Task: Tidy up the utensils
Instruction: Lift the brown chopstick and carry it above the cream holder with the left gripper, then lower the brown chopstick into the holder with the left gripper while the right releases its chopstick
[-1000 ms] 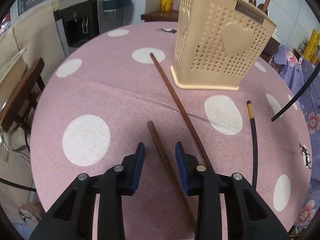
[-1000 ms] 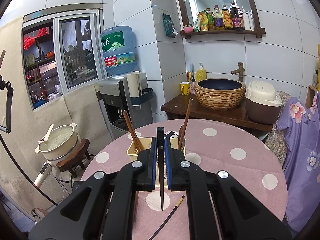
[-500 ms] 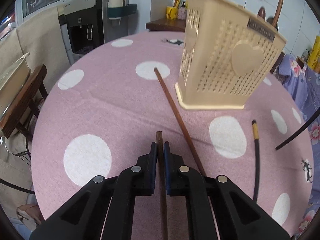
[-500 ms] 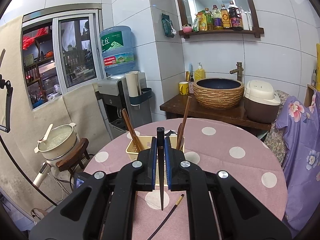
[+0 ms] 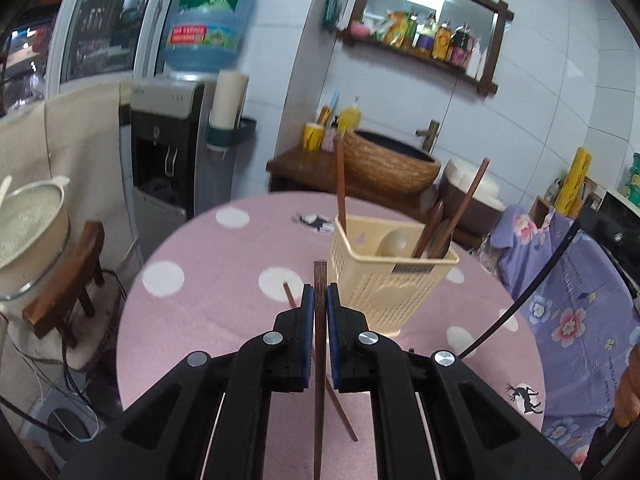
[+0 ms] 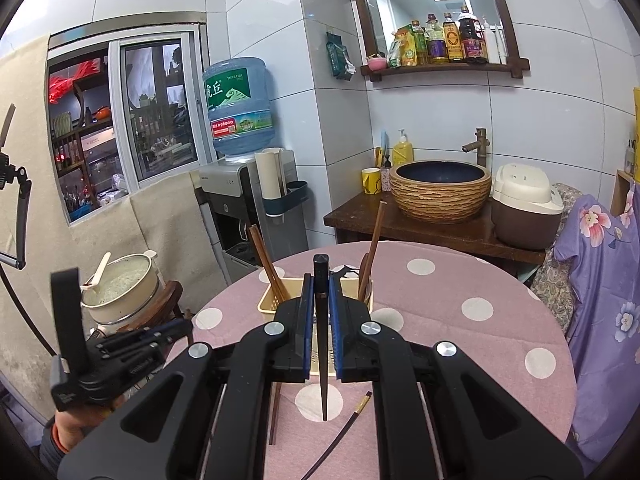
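My left gripper (image 5: 319,300) is shut on a brown wooden chopstick (image 5: 319,380), held upright above the pink table, just in front of the cream utensil basket (image 5: 384,280). The basket holds several wooden utensils (image 5: 440,224). Another brown chopstick (image 5: 340,408) lies on the table below. My right gripper (image 6: 321,296) is shut on a black chopstick (image 6: 322,344), raised above the table with the basket (image 6: 272,304) behind it. A black chopstick with a gold band (image 6: 344,428) lies on the table. The left gripper also shows at the left of the right wrist view (image 6: 120,348).
The round table has a pink cloth with white dots (image 6: 460,292). A rice cooker pot on a stool (image 5: 28,232) stands left of the table. A water dispenser (image 6: 240,184), a wooden counter with a basin (image 6: 440,188) and a flowered purple cloth (image 5: 580,280) surround it.
My left gripper closed on the brown chopstick, lifted it off the table and tipped up to face the basket and room. My right gripper stayed still, holding its black chopstick.
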Demonstrator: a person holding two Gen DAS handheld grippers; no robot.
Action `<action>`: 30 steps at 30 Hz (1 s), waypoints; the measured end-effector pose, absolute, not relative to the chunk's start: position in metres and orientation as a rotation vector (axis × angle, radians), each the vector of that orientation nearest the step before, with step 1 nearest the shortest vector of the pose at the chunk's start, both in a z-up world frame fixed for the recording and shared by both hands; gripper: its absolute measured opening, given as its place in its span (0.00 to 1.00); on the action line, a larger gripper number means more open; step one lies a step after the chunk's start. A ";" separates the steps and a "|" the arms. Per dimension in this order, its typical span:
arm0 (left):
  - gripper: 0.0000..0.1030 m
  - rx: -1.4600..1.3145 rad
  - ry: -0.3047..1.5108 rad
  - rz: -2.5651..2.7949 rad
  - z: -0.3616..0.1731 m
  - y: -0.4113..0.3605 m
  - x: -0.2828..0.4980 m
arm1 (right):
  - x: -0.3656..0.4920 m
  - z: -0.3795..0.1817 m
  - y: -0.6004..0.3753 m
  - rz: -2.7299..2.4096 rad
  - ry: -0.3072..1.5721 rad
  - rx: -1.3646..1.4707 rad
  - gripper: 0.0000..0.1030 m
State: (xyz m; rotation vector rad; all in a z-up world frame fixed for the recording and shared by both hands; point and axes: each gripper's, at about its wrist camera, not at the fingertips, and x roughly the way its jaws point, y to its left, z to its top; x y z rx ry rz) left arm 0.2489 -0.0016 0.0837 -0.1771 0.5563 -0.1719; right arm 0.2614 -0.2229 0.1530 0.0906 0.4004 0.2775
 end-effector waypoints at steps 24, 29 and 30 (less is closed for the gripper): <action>0.07 -0.193 0.341 -0.244 0.194 0.003 0.258 | 0.284 0.214 -0.219 0.302 0.317 0.099 0.08; 0.07 -0.212 0.235 -0.209 0.236 -0.010 0.277 | 0.301 0.241 -0.217 0.252 0.230 0.089 0.08; 0.07 -0.219 0.229 -0.203 0.238 -0.012 0.282 | 0.305 0.243 -0.217 0.247 0.223 0.096 0.08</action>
